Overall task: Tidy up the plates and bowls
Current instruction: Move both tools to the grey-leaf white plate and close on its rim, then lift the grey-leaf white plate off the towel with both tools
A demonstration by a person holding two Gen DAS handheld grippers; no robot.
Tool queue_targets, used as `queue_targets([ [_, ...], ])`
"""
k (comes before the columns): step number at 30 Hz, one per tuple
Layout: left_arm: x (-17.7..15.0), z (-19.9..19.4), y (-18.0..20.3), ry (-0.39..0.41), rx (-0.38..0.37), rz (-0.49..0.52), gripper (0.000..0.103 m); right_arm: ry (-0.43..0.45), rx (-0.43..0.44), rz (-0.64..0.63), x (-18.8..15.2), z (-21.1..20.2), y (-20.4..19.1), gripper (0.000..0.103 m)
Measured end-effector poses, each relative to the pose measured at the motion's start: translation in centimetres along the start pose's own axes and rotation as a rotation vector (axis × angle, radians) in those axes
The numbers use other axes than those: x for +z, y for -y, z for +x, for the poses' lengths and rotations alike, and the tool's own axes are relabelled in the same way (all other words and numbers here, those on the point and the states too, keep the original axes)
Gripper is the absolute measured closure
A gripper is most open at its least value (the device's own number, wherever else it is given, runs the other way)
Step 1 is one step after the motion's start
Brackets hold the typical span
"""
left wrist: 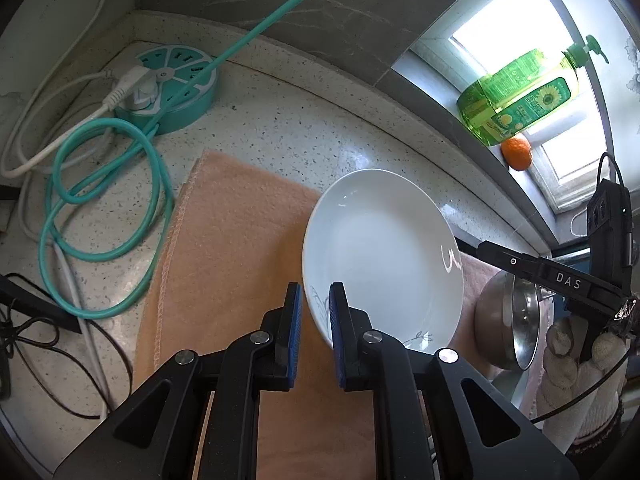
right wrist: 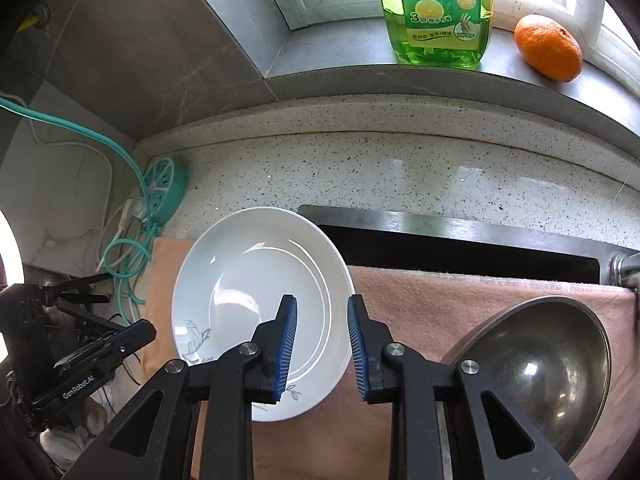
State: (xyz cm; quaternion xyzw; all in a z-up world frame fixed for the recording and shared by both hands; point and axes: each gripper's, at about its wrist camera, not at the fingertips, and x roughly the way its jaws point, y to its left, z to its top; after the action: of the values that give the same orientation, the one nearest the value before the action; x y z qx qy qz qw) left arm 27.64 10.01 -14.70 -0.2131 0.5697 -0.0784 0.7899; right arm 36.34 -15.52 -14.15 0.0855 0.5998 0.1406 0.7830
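Note:
A white plate with a grey leaf print lies on the orange towel; it also shows in the right wrist view. My left gripper is open, its jaws straddling the plate's near rim without closing on it. My right gripper is open, its jaws either side of the plate's right rim. A steel bowl leans tilted on the pink towel to the right; it also shows in the left wrist view.
A teal power hub with coiled teal and white cables sits at the counter's back left. A green soap bottle and an orange stand on the window ledge. A dark sink opening lies behind the pink towel.

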Motion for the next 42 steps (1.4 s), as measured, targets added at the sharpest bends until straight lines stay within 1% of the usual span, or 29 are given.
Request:
queue_targets([
  [5, 0.3, 0.8, -0.5, -0.019, -0.019, -0.010, 0.091, -0.018, -0.032, 0.007, 0.9, 1.4, 0.3, 0.084],
  [11, 0.4, 1.5, -0.7, -0.026, -0.018, -0.006, 0.091, -0.040, -0.061, 0.007, 1.5, 2.5, 0.6, 0.087],
  [15, 0.5, 1.7, -0.7, -0.027, -0.024, -0.001, 0.091, -0.049, -0.068, 0.003, 1.7, 3.0, 0.7, 0.091],
  [18, 0.5, 1.9, -0.8, -0.024, -0.031, -0.006, 0.091, -0.056, -0.077, 0.004, 1.8, 3.4, 0.7, 0.092],
  [22, 0.5, 2.0, -0.7, -0.019, -0.029, 0.004, 0.091, -0.064, -0.075, 0.013, 1.9, 4.0, 0.8, 0.097],
  [26, 0.6, 2.3, -0.7, -0.025, -0.030, 0.004, 0.091, -0.072, -0.073, 0.014, 1.8, 4.4, 0.8, 0.098],
  [36, 0.6, 3.0, -1.0, -0.035, -0.024, 0.007, 0.097, -0.076, -0.077, 0.008, 1.9, 4.6, 0.7, 0.098],
  [42, 0.7, 3.2, -0.6, -0.038, -0.023, 0.018, 0.097, -0.079, -0.075, 0.009, 2.0, 4.7, 0.7, 0.098],
])
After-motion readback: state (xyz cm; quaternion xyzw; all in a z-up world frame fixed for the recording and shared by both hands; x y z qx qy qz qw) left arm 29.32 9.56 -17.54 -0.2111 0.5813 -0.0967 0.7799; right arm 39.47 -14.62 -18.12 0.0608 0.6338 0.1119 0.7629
